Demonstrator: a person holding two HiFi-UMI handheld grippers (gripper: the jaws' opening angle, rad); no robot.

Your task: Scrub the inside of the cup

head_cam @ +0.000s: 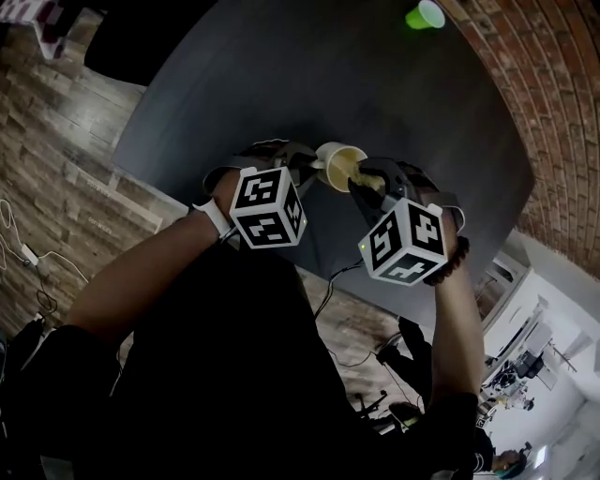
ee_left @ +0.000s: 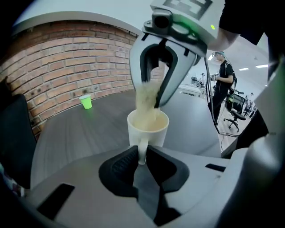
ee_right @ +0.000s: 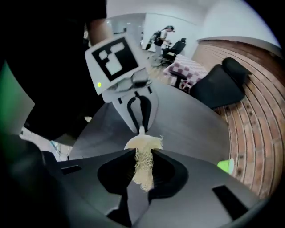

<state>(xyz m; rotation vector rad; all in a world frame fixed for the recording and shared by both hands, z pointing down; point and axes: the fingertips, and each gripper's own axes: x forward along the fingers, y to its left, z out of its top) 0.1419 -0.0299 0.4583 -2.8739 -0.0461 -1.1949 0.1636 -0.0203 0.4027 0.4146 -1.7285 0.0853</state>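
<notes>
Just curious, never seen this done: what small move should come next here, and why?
Probably sweep the fibrous scrubber round the inner wall of the cup: the right tongs grip it with its tip inside, while the left tongs hold the handle.

a dark grey round table [head_cam: 281, 84] stands on a wood-plank floor [head_cam: 56, 159]. a curved red brick wall [head_cam: 525, 84] runs just past the table's far edge. a black chair [ee_right: 218, 84] sits between table and wall. a green cup [head_cam: 425, 15] rests near the table's far rim. a bright white office lies beyond the table's other side.
</notes>
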